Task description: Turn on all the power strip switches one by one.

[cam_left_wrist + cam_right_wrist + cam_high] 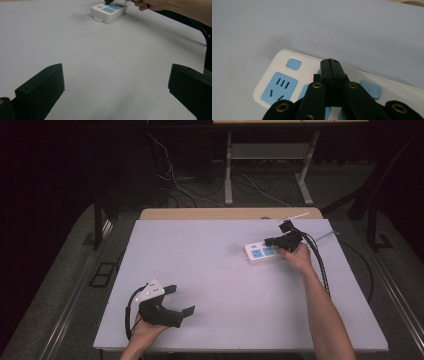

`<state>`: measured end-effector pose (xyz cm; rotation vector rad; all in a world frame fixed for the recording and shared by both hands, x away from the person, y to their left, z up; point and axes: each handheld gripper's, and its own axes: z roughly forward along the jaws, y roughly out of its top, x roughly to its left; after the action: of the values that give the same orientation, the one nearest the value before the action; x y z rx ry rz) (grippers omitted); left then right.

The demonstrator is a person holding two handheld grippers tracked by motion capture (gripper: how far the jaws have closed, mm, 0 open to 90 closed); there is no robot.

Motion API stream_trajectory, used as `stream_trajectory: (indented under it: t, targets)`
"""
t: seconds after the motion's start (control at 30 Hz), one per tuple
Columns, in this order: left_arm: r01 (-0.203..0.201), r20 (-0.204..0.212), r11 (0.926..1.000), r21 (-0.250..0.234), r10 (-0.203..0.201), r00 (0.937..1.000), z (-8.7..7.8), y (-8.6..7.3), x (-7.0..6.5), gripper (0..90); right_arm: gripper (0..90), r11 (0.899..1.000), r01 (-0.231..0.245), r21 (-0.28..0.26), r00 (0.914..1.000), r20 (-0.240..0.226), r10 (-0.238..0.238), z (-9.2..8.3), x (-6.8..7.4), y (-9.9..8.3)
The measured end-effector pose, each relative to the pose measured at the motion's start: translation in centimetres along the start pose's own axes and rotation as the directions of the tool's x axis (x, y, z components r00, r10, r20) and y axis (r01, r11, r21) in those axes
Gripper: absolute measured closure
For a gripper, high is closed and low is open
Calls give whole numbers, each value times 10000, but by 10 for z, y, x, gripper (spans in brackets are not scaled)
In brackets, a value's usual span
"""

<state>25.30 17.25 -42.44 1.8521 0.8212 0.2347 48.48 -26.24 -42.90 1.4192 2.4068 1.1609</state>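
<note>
One white power strip (261, 253) is seen lying flat on the far right part of the table (215, 270), w/ blue sockets and blue buttons on its top face. In the right gripper view, one full socket (279, 86) is counted at the strip's near end, one small blue button (294, 64) above it, and a second button (370, 89) further along; parts of other blue panels are hidden behind the jaws. Two small red lights are noted on the strip's face.

The right gripper (273, 241) is held over the strip's top, jaws pressed together w/ nothing between them, tips set down at or just above the face near the middle of the strip; actual contact can't be confirmed. The right hand (298, 256) is stretched forward, forearm running from the bottom edge up to the strip, cable trailing back along the arm.

The left gripper (181, 301) is kept well apart, near the table's front left corner, jaws spread wide and empty, pointed to the right across the table. It is gripped from below by the left hand (145, 327). In the left gripper view both jaws are seen far apart above bare table, w/ the strip (109, 11) far ahead.

Counted: 1 strip, 2 grippers, 2 hands.
</note>
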Motion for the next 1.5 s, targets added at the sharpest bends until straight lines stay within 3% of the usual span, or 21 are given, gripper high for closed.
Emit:
stream_trajectory:
  t: [0.3, 0.47, 0.6, 0.7, 1.13, 1.5]
  targets:
    - [19, -41, 10000, -3, -19, 10000, 0, 1, 2, 0, 900, 9994, 308, 167, 9994, 181, -311, 0, 2, 2]
    - [58, -64, 9999, -87, -58, 10000, -2, 0, 2, 0, 900, 10000, 34, 81, 10000, -16, -34, -3, -1, 1]
    - [75, -76, 9999, -67, -75, 9999, -2, 1, 3, 0, 900, 9991, -306, -305, 9988, -399, 294, -9, -5, 2]
    - [56, -55, 10000, -63, -56, 10000, -1, 1, 3, 0, 900, 9990, -290, -347, 9988, -399, 276, -13, -6, 3]
    - [82, -23, 9999, -95, -82, 10000, -1, 1, 2, 0, 900, 9986, -219, -485, 9998, 6, 220, -44, -16, 5]
    - [81, -36, 9999, -65, -82, 10000, -1, 1, 3, 0, 900, 9975, -462, -534, 9987, 196, 473, -46, -27, 2]
